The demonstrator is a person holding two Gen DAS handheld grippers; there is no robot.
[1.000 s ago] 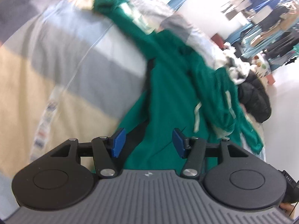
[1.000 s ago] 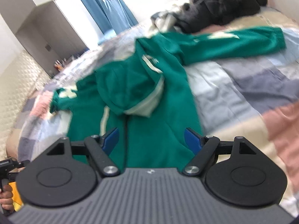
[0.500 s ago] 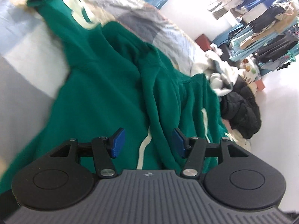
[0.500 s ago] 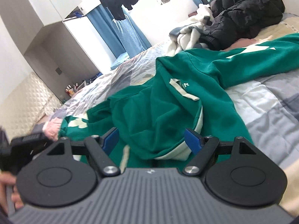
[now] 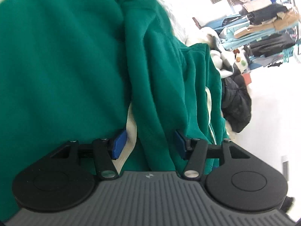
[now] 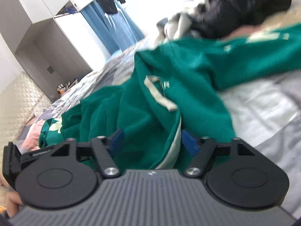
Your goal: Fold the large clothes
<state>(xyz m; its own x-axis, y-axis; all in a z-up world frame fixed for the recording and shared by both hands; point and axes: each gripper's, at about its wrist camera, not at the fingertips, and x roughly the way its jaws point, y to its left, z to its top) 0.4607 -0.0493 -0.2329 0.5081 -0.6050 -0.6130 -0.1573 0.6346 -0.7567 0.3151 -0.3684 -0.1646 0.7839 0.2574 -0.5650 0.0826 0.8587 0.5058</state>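
Green hoodie (image 5: 62, 60): spread crumpled across the bed (image 6: 263, 116), one sleeve laid out toward a black jacket (image 6: 250, 9) near the far end; cream trim is seen along its folds.

Left gripper (image 5: 148, 144): jaws set wide, not closed; green fabric and a cream band are seen lying between the blue pads (image 5: 118, 144).

Right gripper (image 6: 153, 141): jaws likewise set wide, placed over the bunched hood; a cream-edged fold is seen between them, ungrasped.

Patchwork quilt (image 6: 259, 101): covers the bed beneath the garment.
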